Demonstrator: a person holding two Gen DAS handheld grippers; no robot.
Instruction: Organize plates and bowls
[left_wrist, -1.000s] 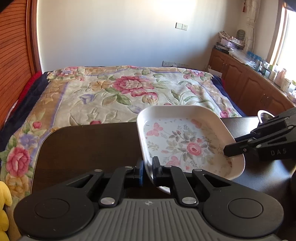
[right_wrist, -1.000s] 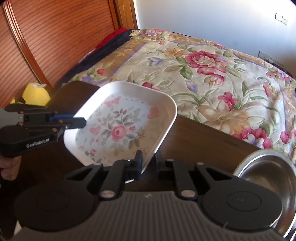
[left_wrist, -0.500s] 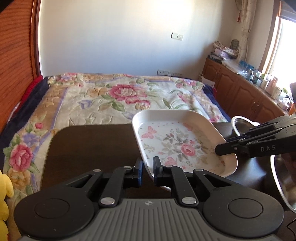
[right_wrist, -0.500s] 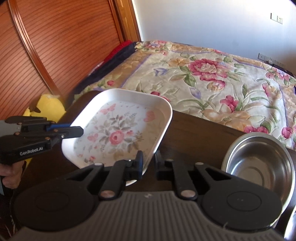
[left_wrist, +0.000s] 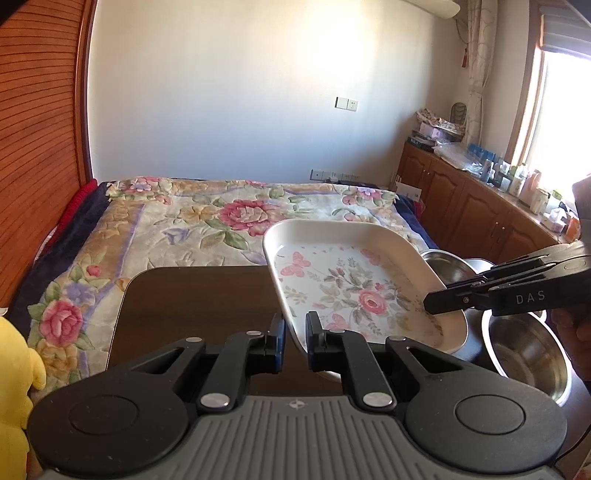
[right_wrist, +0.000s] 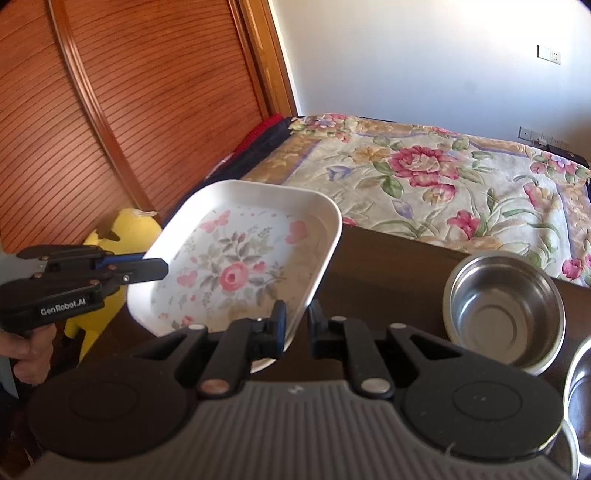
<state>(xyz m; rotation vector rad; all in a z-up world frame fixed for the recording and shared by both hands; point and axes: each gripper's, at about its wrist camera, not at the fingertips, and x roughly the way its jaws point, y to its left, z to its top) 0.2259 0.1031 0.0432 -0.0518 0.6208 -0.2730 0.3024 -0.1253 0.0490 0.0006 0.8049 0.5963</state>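
The floral plate (left_wrist: 354, 284) is held aloft above the dark table (left_wrist: 192, 299), each side rim pinched by the left gripper (left_wrist: 294, 338) and right gripper (right_wrist: 296, 325); steel bowls (right_wrist: 506, 306) lie right of it.

Floral bedspread (left_wrist: 236, 221), yellow plush toy (right_wrist: 122, 236), wooden cabinets (left_wrist: 476, 210).

plate (left_wrist: 354, 288) above table (left_wrist: 192, 295), bowls (right_wrist: 506, 310) right

A dark brown wooden table (right_wrist: 388, 266) stands against the foot of a bed, carrying a small steel bowl (right_wrist: 504, 308) and, just beside it, a larger steel bowl (left_wrist: 526, 352) at its right end
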